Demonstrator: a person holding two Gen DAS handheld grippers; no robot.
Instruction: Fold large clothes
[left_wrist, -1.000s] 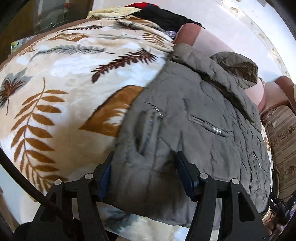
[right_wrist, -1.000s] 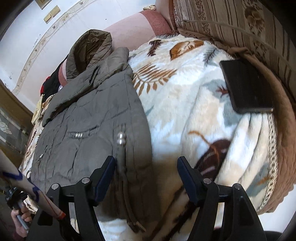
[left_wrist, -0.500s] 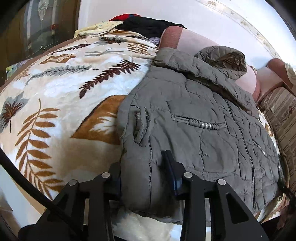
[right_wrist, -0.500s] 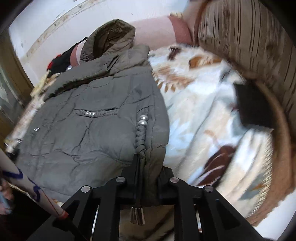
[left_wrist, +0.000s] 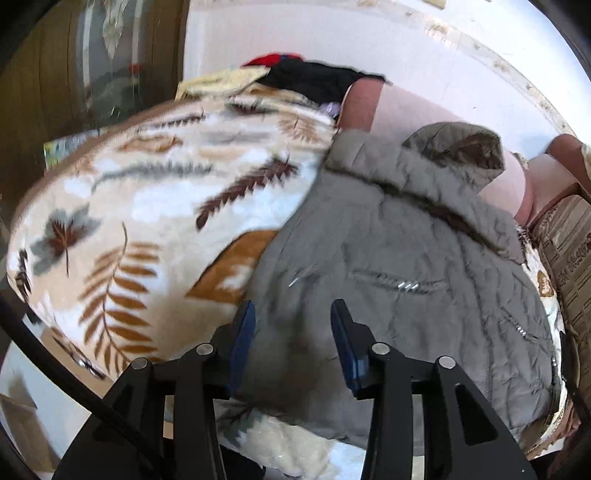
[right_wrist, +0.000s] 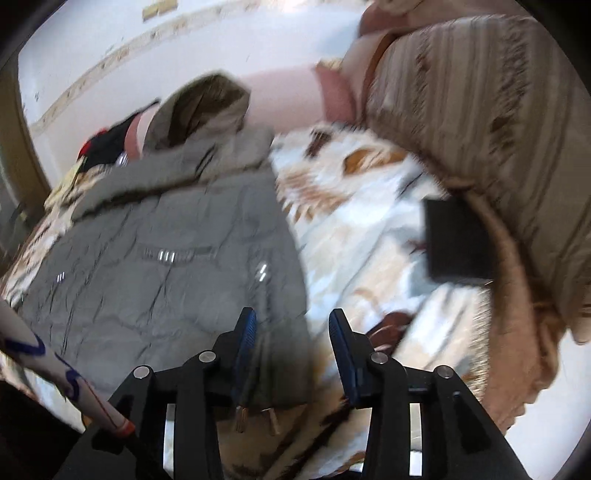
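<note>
A grey-olive quilted hooded jacket (left_wrist: 399, 280) lies spread flat on a leaf-patterned blanket (left_wrist: 147, 221), hood toward the wall. My left gripper (left_wrist: 293, 332) is open over the jacket's near left hem corner, with fabric between its fingers. In the right wrist view the jacket (right_wrist: 166, 266) lies left of centre. My right gripper (right_wrist: 291, 339) is open over the jacket's near right hem corner, where metal cord ends (right_wrist: 242, 421) hang out. Both views are blurred.
A black flat object (right_wrist: 458, 240) lies on the blanket (right_wrist: 362, 236) at right, beside a striped brown cushion (right_wrist: 480, 110). Pink pillows (left_wrist: 413, 118) and dark clothes (left_wrist: 314, 77) sit by the white wall. A wooden cabinet (left_wrist: 55, 92) stands at left.
Both grippers closed on the jacket's hem corners half a second ago and have now opened. The jacket lies flat again.
</note>
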